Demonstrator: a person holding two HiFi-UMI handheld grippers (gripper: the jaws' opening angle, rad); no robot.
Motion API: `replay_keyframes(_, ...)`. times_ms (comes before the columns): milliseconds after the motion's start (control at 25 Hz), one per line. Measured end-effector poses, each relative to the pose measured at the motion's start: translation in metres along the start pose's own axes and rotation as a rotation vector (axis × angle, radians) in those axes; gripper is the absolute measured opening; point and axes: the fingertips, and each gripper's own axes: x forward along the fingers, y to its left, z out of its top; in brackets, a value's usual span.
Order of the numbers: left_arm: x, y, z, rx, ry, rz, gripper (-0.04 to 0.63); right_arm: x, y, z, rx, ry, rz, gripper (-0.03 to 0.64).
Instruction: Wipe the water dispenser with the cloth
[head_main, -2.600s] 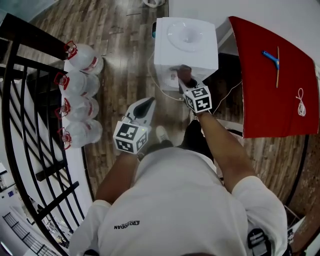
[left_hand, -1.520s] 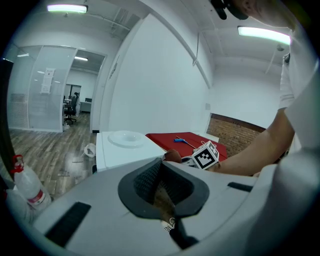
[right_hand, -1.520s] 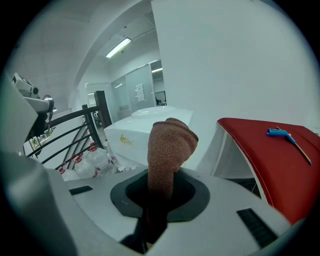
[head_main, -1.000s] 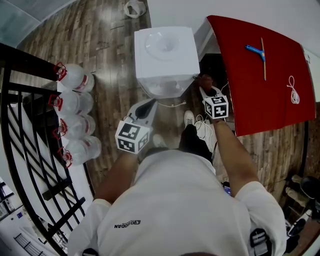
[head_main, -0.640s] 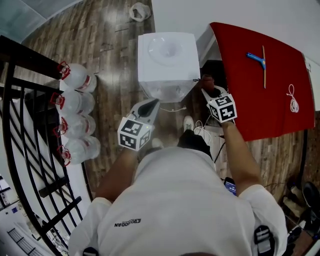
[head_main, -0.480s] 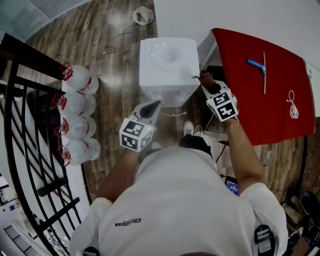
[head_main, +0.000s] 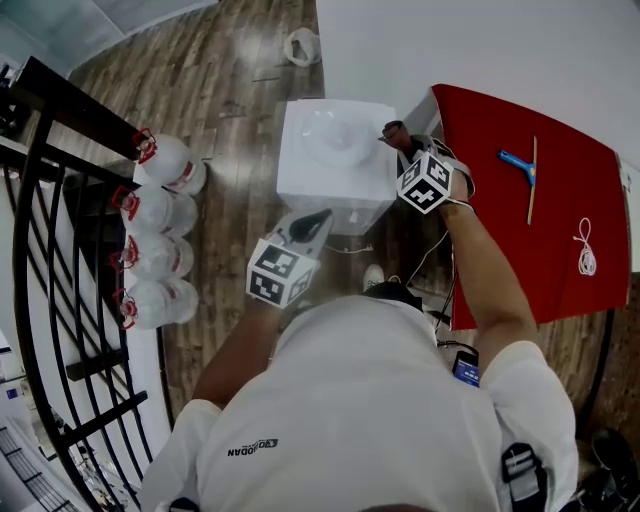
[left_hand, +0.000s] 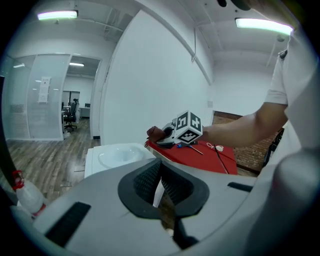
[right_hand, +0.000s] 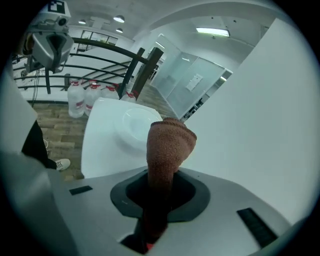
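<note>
The white water dispenser (head_main: 335, 160) stands against the wall ahead of me, its top bowl (right_hand: 131, 125) facing up. My right gripper (head_main: 398, 138) is shut on a brown cloth (right_hand: 169, 145), which sticks out past the jaws. The cloth (head_main: 392, 130) is at the right rear edge of the dispenser's top; contact cannot be told. My left gripper (head_main: 312, 222) hovers in front of the dispenser's front face, apart from it. In the left gripper view its black pads (left_hand: 149, 179) meet with nothing between them, and the right gripper (left_hand: 161, 135) shows beyond with the cloth.
Several large water bottles (head_main: 160, 225) with red caps line the floor at left beside a black railing (head_main: 55, 210). A red-covered table (head_main: 510, 200) at right carries a blue-handled tool (head_main: 518, 162) and a white cord (head_main: 585, 250). A white wall rises behind the dispenser.
The right gripper has carried the cloth from the dispenser's front, round its right side, up to the top's right edge. The left gripper has stayed near the front.
</note>
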Motion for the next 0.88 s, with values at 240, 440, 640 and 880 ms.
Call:
replay_keyframes(240, 0.012, 0.01, 0.003, -0.022, 0.012, 0.084, -0.008, 0.056, -0.044, 0.003, -0.103, 0.006, -0.03, 0.057)
replay_keyframes(440, 0.011, 0.022, 0.002, -0.046, 0.023, 0.18, -0.008, 0.093, -0.073, 0.012, -0.164, -0.008, -0.043, 0.057)
replay_keyframes(640, 0.004, 0.035, 0.001, -0.065, 0.019, 0.251, -0.008, 0.112, -0.071, 0.017, -0.214, -0.021, -0.002, 0.057)
replay_keyframes(880, -0.003, 0.041, -0.003, -0.081, 0.013, 0.261, -0.008, 0.105, -0.047, 0.021, -0.278, -0.034, 0.034, 0.057)
